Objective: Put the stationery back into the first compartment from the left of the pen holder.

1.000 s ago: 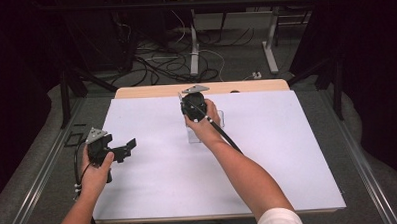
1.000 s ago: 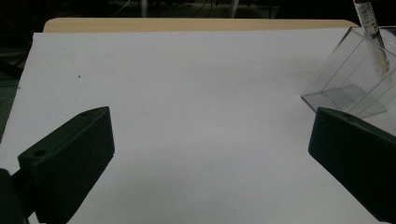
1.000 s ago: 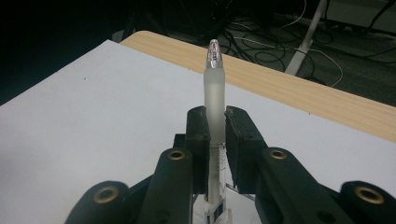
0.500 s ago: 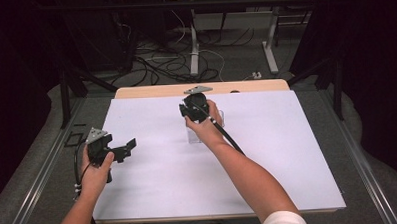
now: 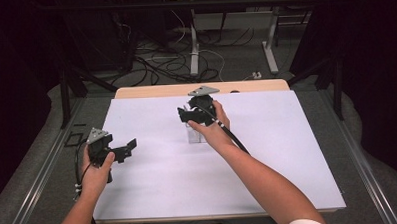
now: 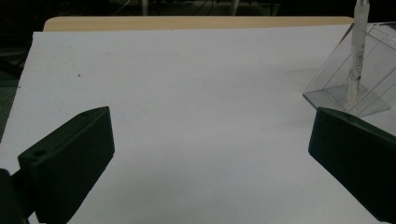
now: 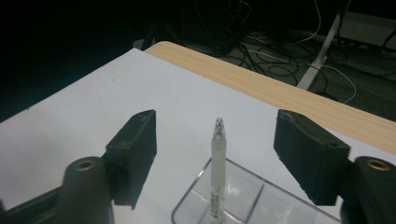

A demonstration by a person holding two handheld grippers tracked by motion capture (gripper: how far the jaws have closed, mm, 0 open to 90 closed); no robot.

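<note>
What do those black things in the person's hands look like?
Each hand holds a black gripper, the left gripper and the right gripper. Each has two chunky, blocky black fingers with small round holes, a grey three-cornered plate on top and a black cable trailing back. The person wears a white short sleeve; the forearms are bare.

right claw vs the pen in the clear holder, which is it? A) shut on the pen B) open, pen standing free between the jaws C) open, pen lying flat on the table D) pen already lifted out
B: in the right gripper view the right claw is open, its jaws wide apart, and the pen stands upright in the clear holder, touching neither jaw.
</note>
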